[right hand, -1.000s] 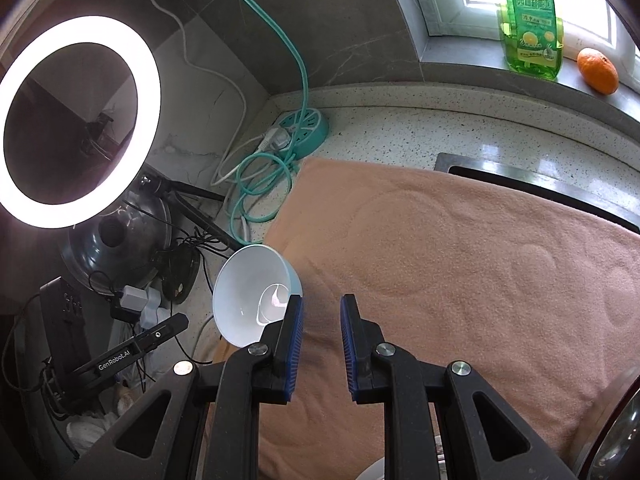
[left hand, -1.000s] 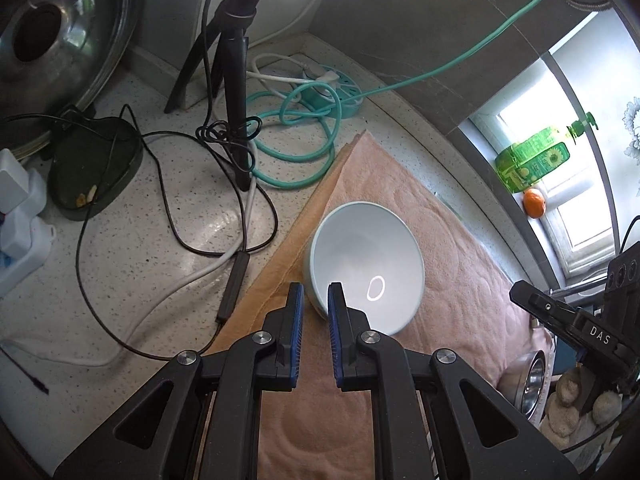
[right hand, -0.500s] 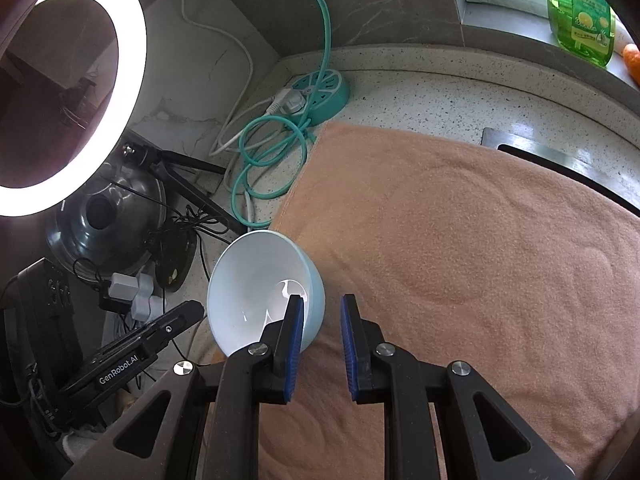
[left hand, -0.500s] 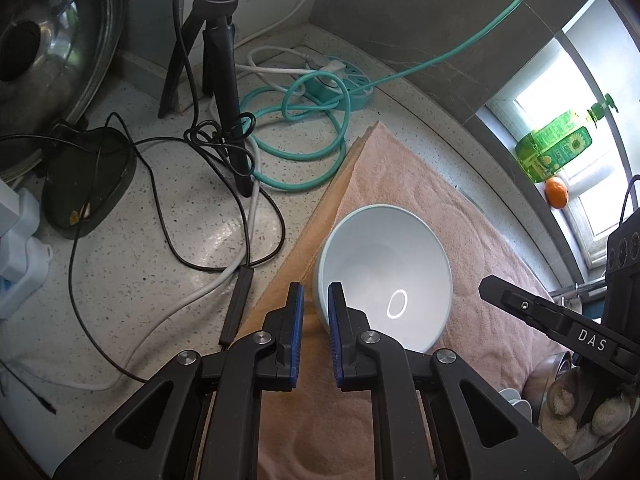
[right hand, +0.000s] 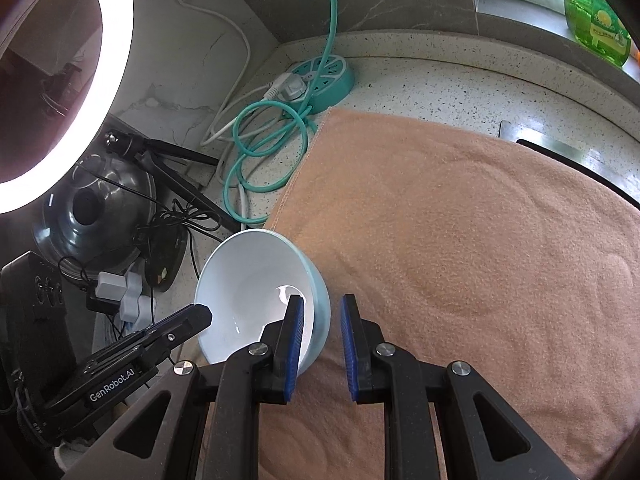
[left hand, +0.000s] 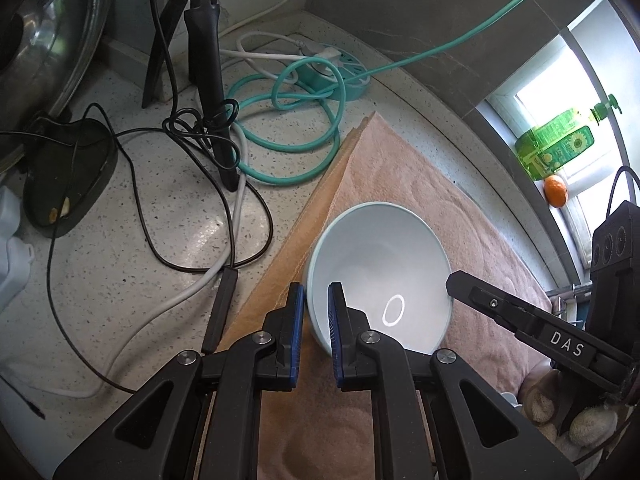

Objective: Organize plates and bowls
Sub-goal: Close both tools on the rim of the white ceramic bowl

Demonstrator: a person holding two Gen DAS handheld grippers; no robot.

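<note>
Pale blue bowl (left hand: pixel 380 280) sits over towel's (left hand: pixel 400 184) left edge, nr the worktop (left hand: pixel 120 272) cables. L tongs (left hand: pixel 314 320) narrow, clamped on its near-left rim. R tongs (right hand: pixel 320 334) narrow too, straddling the opposite rim; contact prob. but unclear. Bowl tilted, foot hidden; both equally near.

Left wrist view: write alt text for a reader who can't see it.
The left hand-held gripper clamps the near rim of a pale blue bowl over a pink towel. The right hand-held gripper's finger reaches the bowl's far rim; cables clutter the speckled counter.
</note>
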